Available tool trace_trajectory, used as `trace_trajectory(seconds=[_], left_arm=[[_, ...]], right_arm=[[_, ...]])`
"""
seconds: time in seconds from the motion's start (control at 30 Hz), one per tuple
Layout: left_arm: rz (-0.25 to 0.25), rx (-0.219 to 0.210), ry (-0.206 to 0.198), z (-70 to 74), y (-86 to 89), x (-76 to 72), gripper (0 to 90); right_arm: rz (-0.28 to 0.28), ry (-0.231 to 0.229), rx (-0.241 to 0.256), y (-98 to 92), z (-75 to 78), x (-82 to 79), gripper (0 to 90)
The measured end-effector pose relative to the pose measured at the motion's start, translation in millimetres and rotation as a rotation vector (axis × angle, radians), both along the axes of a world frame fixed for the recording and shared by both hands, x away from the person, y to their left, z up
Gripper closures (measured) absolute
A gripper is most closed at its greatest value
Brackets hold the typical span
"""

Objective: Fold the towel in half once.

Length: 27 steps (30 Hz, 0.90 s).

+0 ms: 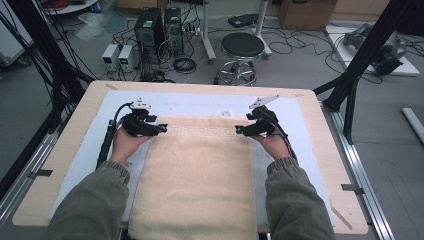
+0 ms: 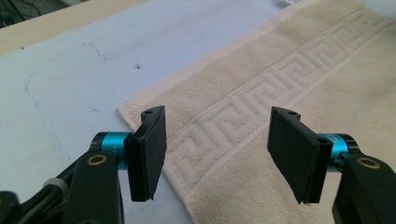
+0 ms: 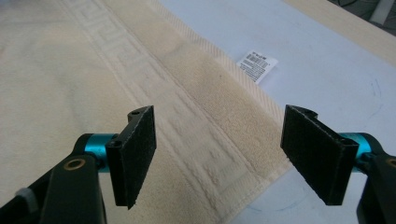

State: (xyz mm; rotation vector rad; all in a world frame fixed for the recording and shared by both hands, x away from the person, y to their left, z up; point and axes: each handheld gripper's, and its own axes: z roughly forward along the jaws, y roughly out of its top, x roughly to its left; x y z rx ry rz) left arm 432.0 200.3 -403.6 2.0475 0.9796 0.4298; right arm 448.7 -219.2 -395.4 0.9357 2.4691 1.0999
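Fingers (image 2: 149, 154) spread above towel (image 1: 200, 175) corners; label (image 3: 257, 64) lies beside.

One overhead view, two close gripper views

The table (image 1: 65, 150) is seen from above, facing forward; each gripper camera is aimed along its own jaws, close above a far corner of the towel (image 1: 200, 170), shared with the high view.

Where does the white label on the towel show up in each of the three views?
High view: the label pokes out at the towel's far edge, about midway between the two tools.
Left gripper view: a sliver at the top edge, right of centre.
Right gripper view: upper right, beside the hem.
Shared landmark: the towel's key-pattern band.
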Motion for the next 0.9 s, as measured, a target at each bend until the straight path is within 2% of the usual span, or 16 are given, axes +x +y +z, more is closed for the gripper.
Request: trace_trajectory(seconds=[0.13, 0.2, 0.3, 0.37, 0.43, 0.47, 0.57, 0.67, 0.8, 0.83, 0.9], left_arm=[[0.022, 0.018, 0.014, -9.1, 0.3, 5.2, 40.3], [0.033, 0.044, 0.034, -15.4, -0.9, 7.7, 41.8], [0.027, 0.077, 0.059, -23.5, -2.9, 10.5, 42.8], [0.028, 0.081, 0.072, -28.1, -4.8, 11.5, 43.1], [0.022, 0.099, 0.085, -31.7, -5.4, 12.6, 44.5], [0.026, 0.093, 0.084, -32.2, -5.1, 12.4, 44.6], [0.032, 0.091, 0.091, -31.4, -4.6, 12.2, 49.5], [0.015, 0.087, 0.096, -30.5, -6.9, 10.8, 59.5], [-0.007, 0.065, 0.124, -29.0, -8.0, 9.8, 78.1], [-0.009, 0.075, 0.120, -28.4, -8.5, 9.0, 80.7], [-0.014, 0.085, 0.114, -26.4, -7.7, 7.7, 82.6]], right_arm=[[-0.026, 0.020, -0.020, -1.2, -14.4, 2.9, 26.4], [-0.039, 0.036, -0.024, -2.4, -21.6, 4.3, 26.4], [-0.045, 0.048, -0.033, -2.8, -29.5, 4.5, 26.8], [-0.045, 0.055, -0.044, -3.1, -33.6, 5.0, 28.0], [-0.035, 0.075, -0.046, -3.5, -37.3, 6.1, 34.0], [-0.027, 0.084, -0.051, -3.5, -38.8, 6.5, 35.1], [-0.029, 0.078, -0.064, -1.6, -40.0, 6.1, 43.0], [-0.013, 0.079, -0.062, 0.4, -39.4, 4.8, 56.2], [0.030, 0.106, -0.060, 3.2, -37.0, 3.9, 75.3], [0.044, 0.106, -0.065, 4.6, -36.1, 3.5, 80.0], [0.065, 0.105, -0.072, 6.7, -34.1, 1.7, 83.1]])
